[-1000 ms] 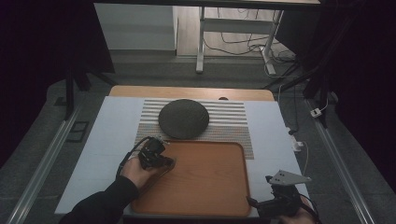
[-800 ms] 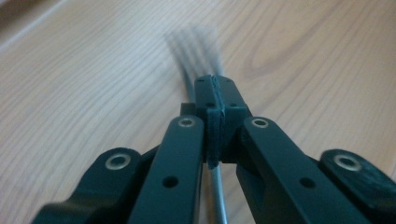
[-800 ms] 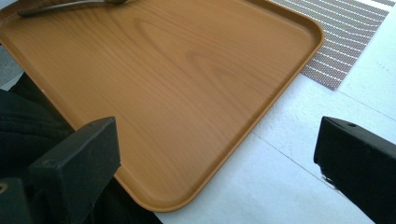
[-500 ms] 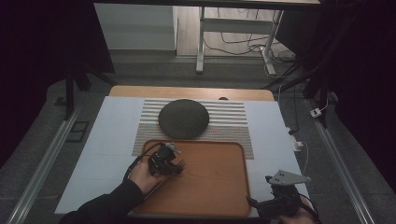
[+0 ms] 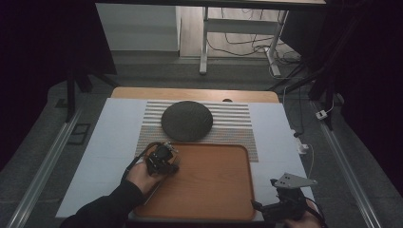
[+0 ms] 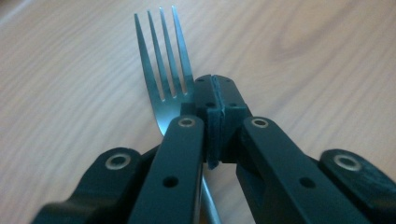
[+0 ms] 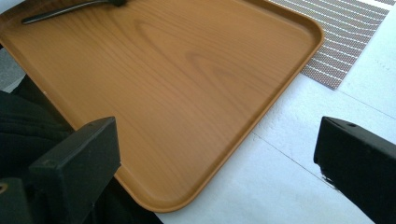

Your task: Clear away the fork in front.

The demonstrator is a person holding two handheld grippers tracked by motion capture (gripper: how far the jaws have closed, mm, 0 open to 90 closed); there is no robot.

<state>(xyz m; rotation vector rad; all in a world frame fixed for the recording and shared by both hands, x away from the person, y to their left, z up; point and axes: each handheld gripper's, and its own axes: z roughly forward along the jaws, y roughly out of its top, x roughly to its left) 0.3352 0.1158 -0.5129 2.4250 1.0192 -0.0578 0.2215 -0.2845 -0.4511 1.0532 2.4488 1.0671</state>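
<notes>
A fork (image 6: 164,70) of smooth, glossy metal lies on a tray (image 7: 196,84) of satin-smooth wood grain, pinched by the matt black plastic left gripper (image 6: 215,100), while the placemat (image 7: 348,35) at the far right looks coarsely woven and matt.

Left gripper (image 5: 161,159) low over tray (image 5: 214,190), apparently.

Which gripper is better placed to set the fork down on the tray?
Left. The left gripper is shut on the fork just above the tray. The right gripper hangs open off the tray's near right corner.
</notes>
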